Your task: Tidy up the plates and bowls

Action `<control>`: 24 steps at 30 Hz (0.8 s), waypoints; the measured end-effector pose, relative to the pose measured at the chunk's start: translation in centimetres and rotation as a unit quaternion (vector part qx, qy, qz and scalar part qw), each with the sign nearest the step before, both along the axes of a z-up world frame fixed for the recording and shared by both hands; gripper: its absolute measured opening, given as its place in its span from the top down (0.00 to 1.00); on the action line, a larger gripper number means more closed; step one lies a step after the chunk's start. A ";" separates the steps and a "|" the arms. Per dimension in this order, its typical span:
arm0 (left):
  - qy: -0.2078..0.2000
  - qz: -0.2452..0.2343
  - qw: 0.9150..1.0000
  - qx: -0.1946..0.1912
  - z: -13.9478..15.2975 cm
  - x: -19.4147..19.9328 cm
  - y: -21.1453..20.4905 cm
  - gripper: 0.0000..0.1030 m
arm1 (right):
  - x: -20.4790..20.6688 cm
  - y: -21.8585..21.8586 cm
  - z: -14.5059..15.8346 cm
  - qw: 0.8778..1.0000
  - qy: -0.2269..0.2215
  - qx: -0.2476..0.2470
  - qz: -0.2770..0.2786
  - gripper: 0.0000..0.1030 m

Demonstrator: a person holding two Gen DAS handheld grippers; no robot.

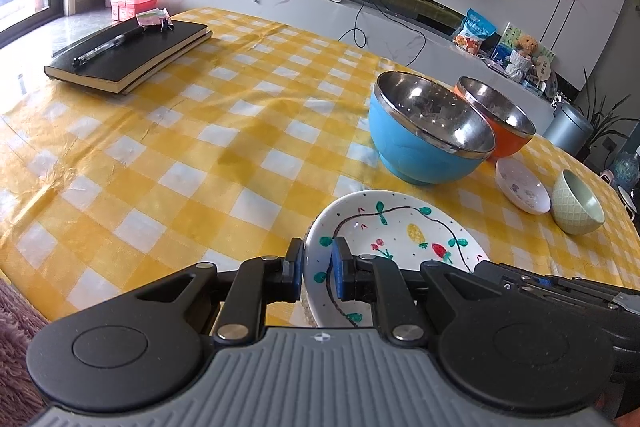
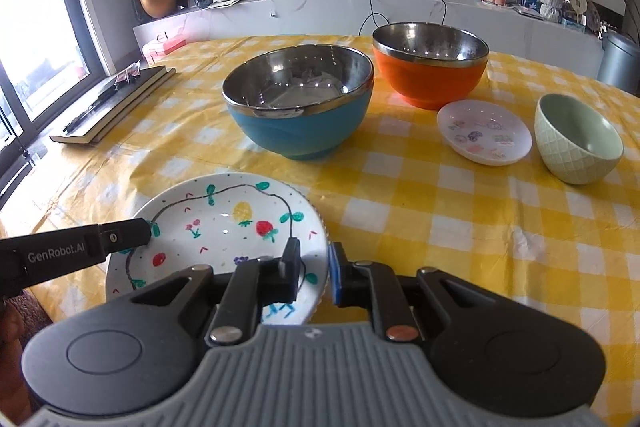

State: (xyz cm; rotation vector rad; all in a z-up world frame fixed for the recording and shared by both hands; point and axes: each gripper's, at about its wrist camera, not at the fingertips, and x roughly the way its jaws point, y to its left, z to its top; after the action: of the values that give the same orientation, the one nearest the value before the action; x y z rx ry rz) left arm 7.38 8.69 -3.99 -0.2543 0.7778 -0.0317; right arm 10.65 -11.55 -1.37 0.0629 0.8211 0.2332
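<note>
Yellow-and-white checked cloth covers the worktop, and at its near edge sits the painted plate, white with fruit and vine drawings. Both grippers have it by the rim. The left gripper has its fingers nearly closed over the plate's left edge, one inside and one outside. The right gripper straddles the right edge the same way, with a small gap visible, so I cannot tell how firmly it pinches. Taking opposite edges probably keeps the wide plate level for lifting. Beyond it stands the blue bowl, with the orange bowl just beside it. Farther right are the small saucer and the green cup-bowl, apart. Well off left lie black notebooks.
</note>
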 end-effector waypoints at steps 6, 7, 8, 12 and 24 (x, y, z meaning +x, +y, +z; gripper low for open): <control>-0.007 -0.005 1.000 0.021 -0.1 -0.2 -0.5 0.84 | -0.4 0.8 -0.2 0.999 -0.012 -0.029 0.005 0.88; -0.008 -0.005 1.000 0.023 -0.1 -0.2 -0.5 0.84 | -0.5 0.8 -0.2 0.999 -0.015 -0.032 0.006 0.88; -0.009 -0.005 1.000 0.023 -0.1 -0.1 -0.5 0.84 | -0.5 0.9 -0.2 0.999 -0.016 -0.035 0.006 0.88; -0.014 -0.010 0.999 0.038 -0.2 -0.2 -0.8 0.84 | -0.7 1.1 -0.2 0.999 -0.023 -0.043 0.008 0.88; -0.020 -0.022 0.996 0.085 -0.4 -0.1 -1.8 0.83 | -1.1 1.4 -0.3 0.998 -0.037 -0.053 0.014 0.88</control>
State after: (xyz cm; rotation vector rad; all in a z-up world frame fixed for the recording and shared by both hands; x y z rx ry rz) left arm 7.27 6.94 -4.39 -0.0749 0.7413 -0.0130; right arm 9.50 -10.14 -1.72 -0.0573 0.7606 0.2160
